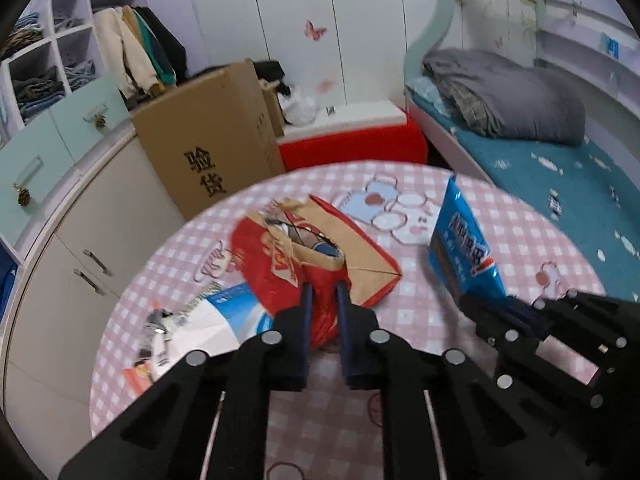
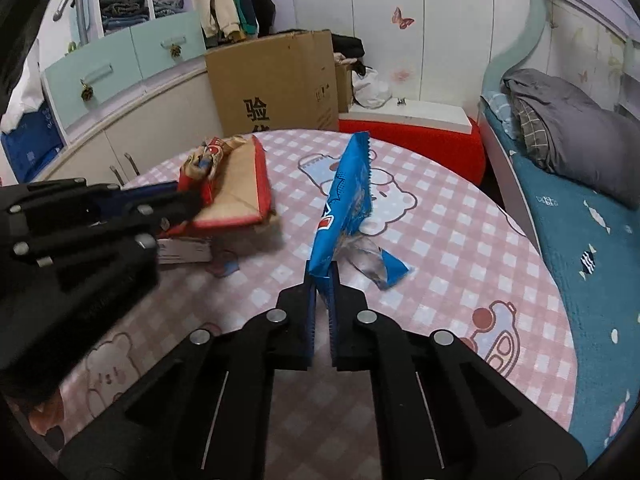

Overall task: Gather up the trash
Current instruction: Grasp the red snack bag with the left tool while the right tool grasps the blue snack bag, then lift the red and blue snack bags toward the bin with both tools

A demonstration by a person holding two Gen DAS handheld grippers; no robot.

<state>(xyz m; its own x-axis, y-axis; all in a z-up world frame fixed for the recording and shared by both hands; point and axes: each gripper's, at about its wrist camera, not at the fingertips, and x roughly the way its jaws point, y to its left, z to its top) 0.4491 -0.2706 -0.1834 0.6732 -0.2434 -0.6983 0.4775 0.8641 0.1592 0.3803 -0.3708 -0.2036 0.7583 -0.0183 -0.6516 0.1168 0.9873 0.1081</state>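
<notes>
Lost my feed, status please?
Left gripper shut on red paper bag. Right gripper shut on blue wrapper. White-blue packet left on table.

Background items: a cardboard box [image 1: 208, 136] printed with black characters stands beyond the bench [image 1: 420, 300], which carries a pink checked cloth. A red-sided stool [image 1: 352, 144] sits beside the box. A grey duvet [image 1: 512, 96] lies on the bed [image 1: 560, 184]. Jackets [image 1: 136, 48] hang at the wardrobe.
</notes>
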